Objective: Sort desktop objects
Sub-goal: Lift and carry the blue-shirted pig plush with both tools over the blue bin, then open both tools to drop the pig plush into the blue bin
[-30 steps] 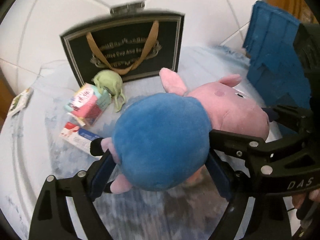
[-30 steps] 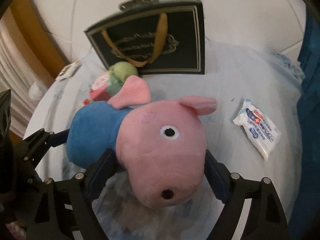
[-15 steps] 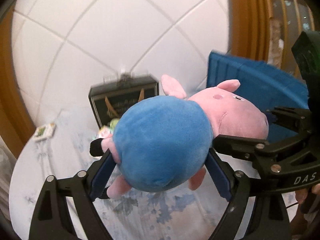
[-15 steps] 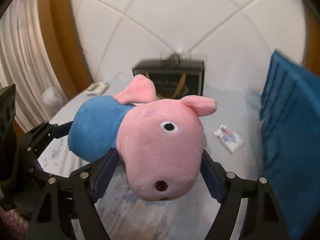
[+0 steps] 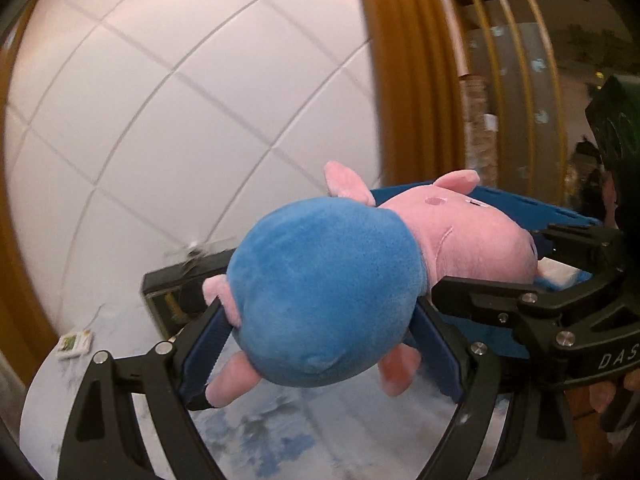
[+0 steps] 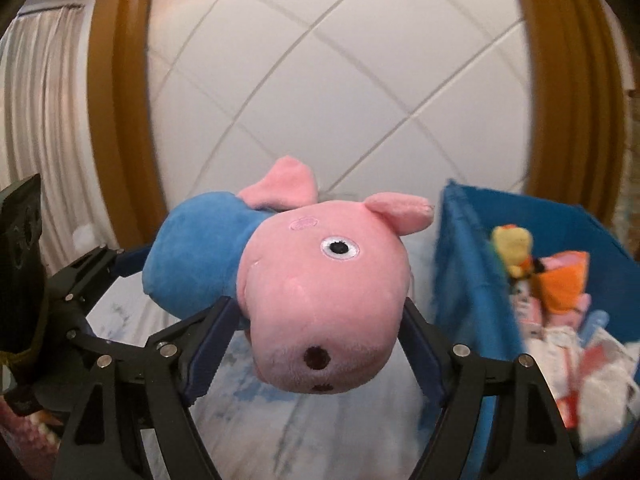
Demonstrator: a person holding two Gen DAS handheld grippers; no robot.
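A plush pig with a blue body and pink head hangs in the air above the table, carried by both grippers. My left gripper is shut on its blue body, with the pads pressed into both sides. In the right wrist view my right gripper is shut on the pig's pink head, snout toward the camera. The left gripper's fingers show at the left of that view. An open blue bin stands just right of the pig.
The bin holds a yellow toy, an orange item and white packets. A black gift bag stands at the back of the cloth-covered table; a small card lies near its left edge. White tiled wall behind.
Both grippers have lifted the pig off the table and carried it up and toward the blue bin. The table items have dropped out of view, and the bin's inside now shows.
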